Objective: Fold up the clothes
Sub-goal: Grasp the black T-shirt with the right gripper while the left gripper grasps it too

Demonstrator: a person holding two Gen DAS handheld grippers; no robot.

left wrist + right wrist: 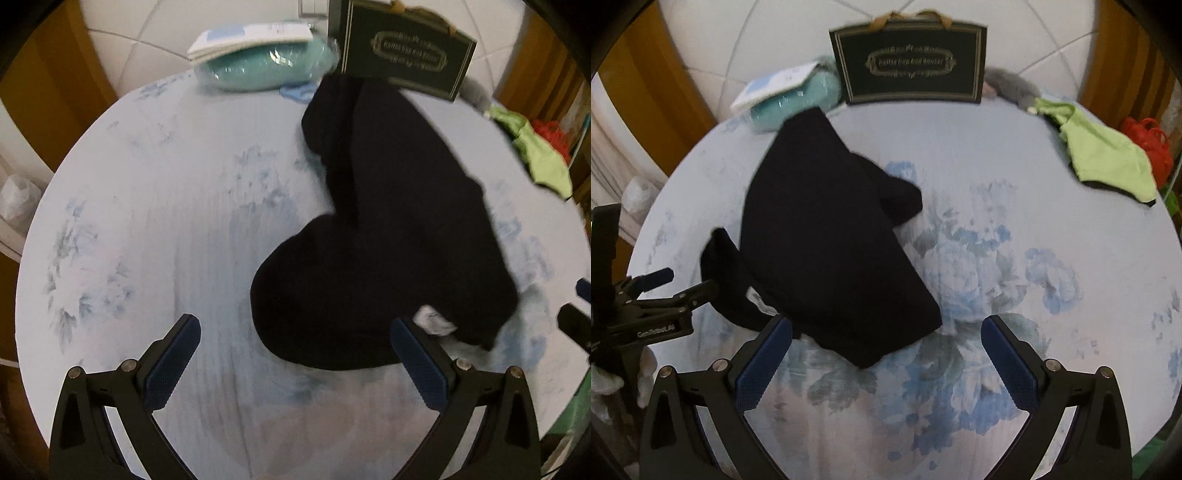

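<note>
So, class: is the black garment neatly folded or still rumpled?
Rumpled: the black garment lies in an uneven heap, a white label showing.

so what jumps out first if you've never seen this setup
The black garment, lying crumpled mid-table on the blue floral cloth. Then the dark gift bag standing at the far edge, and the lime-green garment at the far right. Both grippers, left and right, are open.

Gold lettering on dark gift bag (910,62) blurred, unreadable. White label (432,320) on black garment (388,236) too small to read. Right tool (576,317) cut off by frame edge.
</note>
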